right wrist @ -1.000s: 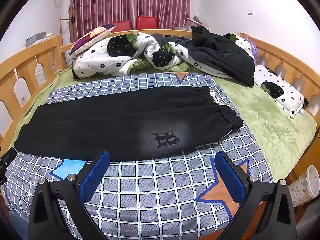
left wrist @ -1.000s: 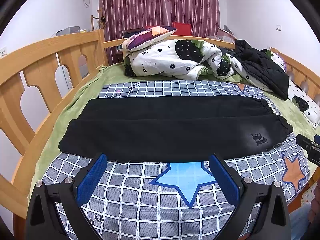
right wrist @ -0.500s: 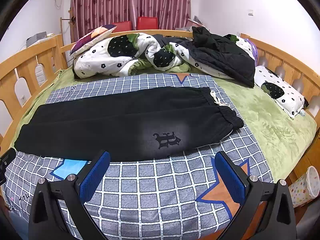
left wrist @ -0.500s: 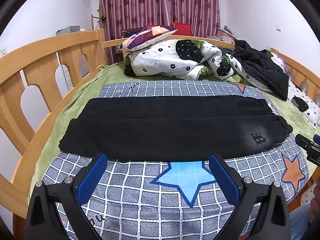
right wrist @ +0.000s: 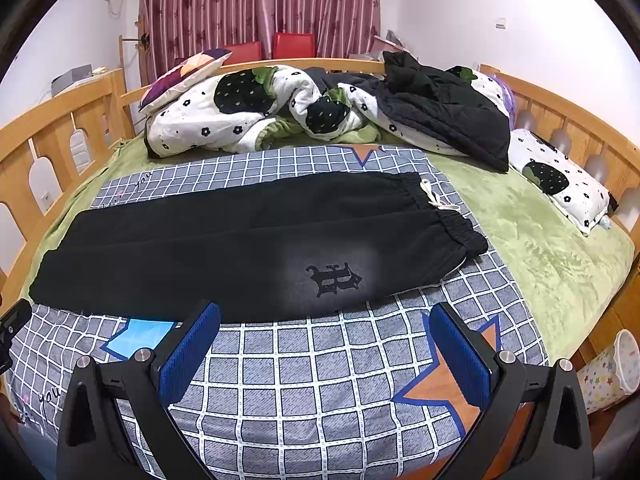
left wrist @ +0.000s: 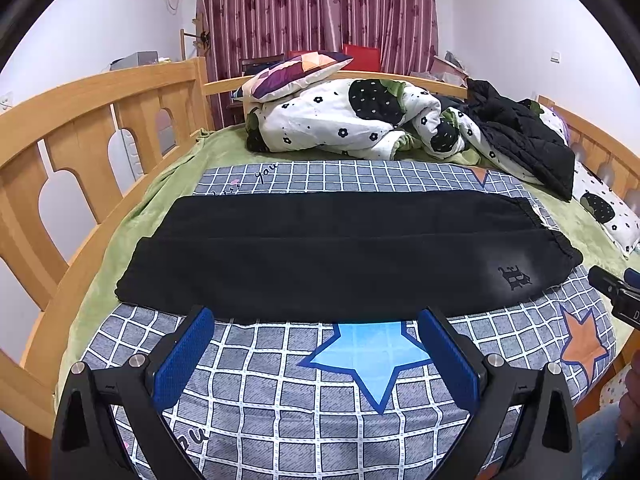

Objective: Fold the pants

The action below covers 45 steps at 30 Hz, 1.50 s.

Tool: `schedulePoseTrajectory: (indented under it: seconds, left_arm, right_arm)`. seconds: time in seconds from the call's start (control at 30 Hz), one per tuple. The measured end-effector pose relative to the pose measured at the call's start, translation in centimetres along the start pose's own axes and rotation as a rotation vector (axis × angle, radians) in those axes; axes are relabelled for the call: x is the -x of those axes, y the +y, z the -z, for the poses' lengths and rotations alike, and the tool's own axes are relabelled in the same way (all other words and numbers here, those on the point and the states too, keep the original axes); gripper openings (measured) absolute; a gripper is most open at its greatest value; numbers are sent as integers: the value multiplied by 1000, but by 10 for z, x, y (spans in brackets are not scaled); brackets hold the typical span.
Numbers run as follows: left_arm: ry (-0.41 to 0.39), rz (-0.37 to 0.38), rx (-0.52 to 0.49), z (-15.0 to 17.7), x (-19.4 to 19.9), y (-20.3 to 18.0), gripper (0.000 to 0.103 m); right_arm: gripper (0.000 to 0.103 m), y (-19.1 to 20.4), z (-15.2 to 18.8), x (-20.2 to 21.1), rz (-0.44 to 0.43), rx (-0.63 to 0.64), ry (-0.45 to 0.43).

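Hovering open, both grippers (left wrist: 316, 344) (right wrist: 326, 340) face the pants' (right wrist: 224, 248) near edge.

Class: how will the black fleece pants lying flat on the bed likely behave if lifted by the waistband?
The black fleece pants look soft and thick, so they would probably droop rather than hold shape. The gathered elastic waistband likely offers a bunchy, easy grip. Fleece likely drags on the checked blanket.

Matt black cloth pants (left wrist: 320, 256) on checked cloth sheet (left wrist: 304, 400), glossy wooden rail (left wrist: 84, 120)
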<state>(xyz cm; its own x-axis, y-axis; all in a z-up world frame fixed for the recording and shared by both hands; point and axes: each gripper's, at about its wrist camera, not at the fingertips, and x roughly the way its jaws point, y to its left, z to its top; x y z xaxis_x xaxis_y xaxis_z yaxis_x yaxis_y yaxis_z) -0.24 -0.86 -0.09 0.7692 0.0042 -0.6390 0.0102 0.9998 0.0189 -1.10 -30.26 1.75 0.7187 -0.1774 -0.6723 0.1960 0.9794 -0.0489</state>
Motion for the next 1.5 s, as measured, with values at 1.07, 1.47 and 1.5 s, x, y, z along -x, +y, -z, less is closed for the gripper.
schedulePoseTrajectory:
  seconds: [1.07,1.47,1.5]
  left_arm:
    - [-22,7,26,-13,-25,-5,101]
    - [26,16,218,-53,-87,98,95]
    - [47,-3,229,-47,-98,109,95]
  right_arm:
    - [102,38,-3,-10,-117,49,-37]
    - [100,-16,-65,-54,-181,57,-42]
    - [99,-29,-63,-68,-176,41,-23]
